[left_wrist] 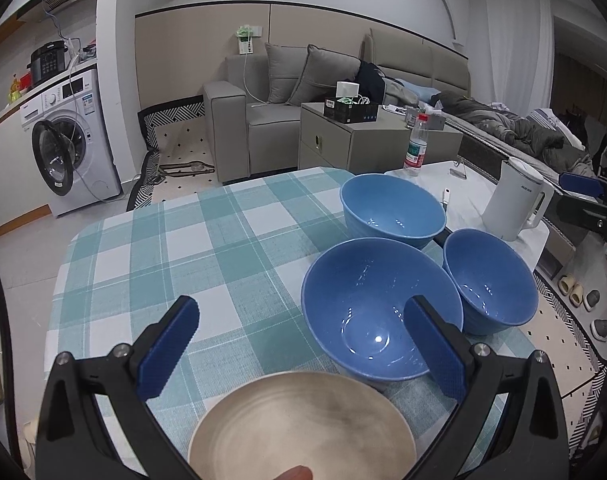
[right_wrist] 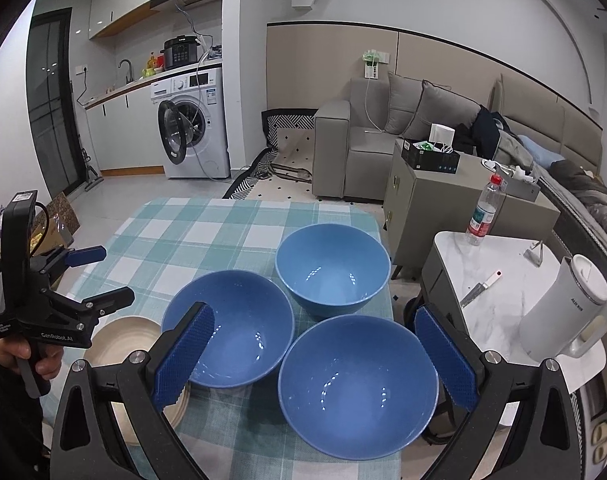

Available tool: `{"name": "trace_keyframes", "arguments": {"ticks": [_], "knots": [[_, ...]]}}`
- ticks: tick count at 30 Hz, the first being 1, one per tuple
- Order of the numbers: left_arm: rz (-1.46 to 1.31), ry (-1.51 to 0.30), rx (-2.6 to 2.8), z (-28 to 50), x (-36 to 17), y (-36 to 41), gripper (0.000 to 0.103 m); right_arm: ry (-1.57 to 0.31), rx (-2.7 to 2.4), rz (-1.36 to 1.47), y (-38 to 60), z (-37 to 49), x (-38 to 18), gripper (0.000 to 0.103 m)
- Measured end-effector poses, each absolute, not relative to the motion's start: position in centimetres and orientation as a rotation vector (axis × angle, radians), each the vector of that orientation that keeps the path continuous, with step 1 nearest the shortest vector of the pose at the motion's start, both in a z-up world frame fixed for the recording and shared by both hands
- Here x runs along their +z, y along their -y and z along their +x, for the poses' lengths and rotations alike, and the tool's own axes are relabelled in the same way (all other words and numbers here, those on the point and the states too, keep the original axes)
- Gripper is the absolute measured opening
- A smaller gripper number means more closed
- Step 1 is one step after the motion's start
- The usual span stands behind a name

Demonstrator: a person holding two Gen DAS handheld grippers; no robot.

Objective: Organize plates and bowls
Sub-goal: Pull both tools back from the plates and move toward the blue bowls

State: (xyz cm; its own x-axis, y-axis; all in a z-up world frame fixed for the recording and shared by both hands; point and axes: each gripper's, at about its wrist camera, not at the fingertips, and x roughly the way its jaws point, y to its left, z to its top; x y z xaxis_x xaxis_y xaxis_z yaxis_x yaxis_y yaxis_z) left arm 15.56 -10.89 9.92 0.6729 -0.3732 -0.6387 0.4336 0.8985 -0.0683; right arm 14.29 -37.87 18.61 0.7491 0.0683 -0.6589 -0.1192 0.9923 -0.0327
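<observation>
Three blue bowls [right_wrist: 357,384] are clustered on the checked cloth toward the right edge of the desk [left_wrist: 151,248], rims nearly touching. A beige plate [left_wrist: 301,428] lies just beside them at the near edge. The left gripper [left_wrist: 303,344] is held above the plate, jaws released; the right gripper [right_wrist: 317,354] hangs over the nearest bowl, jaws likewise spread.

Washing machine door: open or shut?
Open. The washing machine door hangs swung outward, drum opening visible behind it.
</observation>
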Motion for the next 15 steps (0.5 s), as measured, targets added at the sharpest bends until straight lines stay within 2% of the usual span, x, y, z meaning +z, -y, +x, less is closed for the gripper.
{"name": "trace_keyframes", "arguments": {"ticks": [15], "knots": [[0.096, -0.755, -0.486, 19.8, 9.8, 13.2, 0.103, -0.751, 0.044, -0.033, 40.0, 18.3, 17.0, 0.102]]}}
